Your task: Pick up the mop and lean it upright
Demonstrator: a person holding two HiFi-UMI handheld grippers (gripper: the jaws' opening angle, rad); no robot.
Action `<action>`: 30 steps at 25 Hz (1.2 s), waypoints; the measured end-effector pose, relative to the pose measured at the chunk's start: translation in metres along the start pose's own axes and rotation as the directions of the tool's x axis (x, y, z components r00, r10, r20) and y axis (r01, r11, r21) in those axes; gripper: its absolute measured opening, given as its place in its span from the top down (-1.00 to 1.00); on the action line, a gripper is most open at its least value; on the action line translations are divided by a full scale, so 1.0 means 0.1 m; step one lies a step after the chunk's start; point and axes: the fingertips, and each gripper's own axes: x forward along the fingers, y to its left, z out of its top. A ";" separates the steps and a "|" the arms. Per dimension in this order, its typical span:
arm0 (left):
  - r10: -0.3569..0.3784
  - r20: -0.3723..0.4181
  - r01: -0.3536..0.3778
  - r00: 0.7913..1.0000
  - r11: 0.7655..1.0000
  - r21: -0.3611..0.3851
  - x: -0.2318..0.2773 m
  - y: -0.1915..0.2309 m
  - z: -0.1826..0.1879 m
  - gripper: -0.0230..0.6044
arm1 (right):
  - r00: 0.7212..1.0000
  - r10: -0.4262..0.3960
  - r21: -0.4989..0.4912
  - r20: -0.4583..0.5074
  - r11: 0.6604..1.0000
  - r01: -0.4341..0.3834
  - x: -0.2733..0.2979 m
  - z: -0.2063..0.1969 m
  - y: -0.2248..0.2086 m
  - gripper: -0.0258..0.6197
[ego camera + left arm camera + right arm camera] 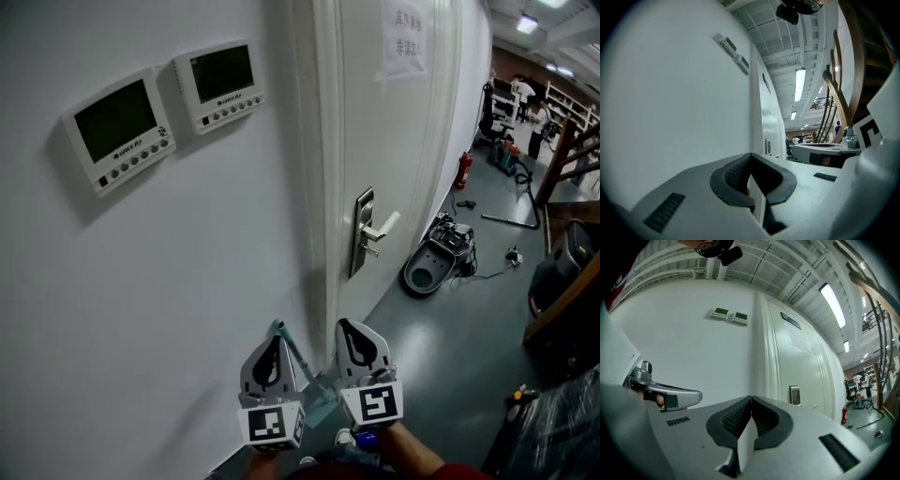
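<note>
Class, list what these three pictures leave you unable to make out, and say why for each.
- Paper notice on the door: head view, print too small, top cut off by the edge.
- Teal pole: head view, lower end hidden behind the right gripper; whether it is the mop is unclear.
- Wall panels: every view, button labels too small.
- Distant people: head view, too small.

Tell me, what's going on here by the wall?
A person holds a claw in each hand, left claw and right claw, both aimed at a white wall beside a door. Both are shut and hold nothing. A thin teal rod shows between them, perhaps the mop's handle; I cannot tell.
</note>
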 end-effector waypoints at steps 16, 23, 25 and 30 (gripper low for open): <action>0.083 -0.012 -0.083 0.996 0.996 0.016 0.36 -0.05 -0.05 0.88 | 0.997 0.064 0.036 -0.047 0.997 -0.062 0.33 -0.12 -0.30 0.87; 0.095 -0.005 -0.095 0.995 0.995 0.015 0.35 0.15 -0.05 0.88 | 0.997 0.057 0.030 -0.054 0.998 -0.056 0.44 -0.12 -0.18 0.87; 0.100 -0.017 -0.100 0.995 0.995 0.012 0.34 0.19 -0.10 0.88 | 0.997 0.063 0.024 -0.054 0.998 -0.062 0.46 -0.14 -0.13 0.86; 0.090 0.002 -0.090 0.996 0.996 0.006 0.34 0.27 -0.07 0.88 | 0.995 0.069 0.013 -0.073 0.998 -0.068 0.51 -0.22 -0.03 0.86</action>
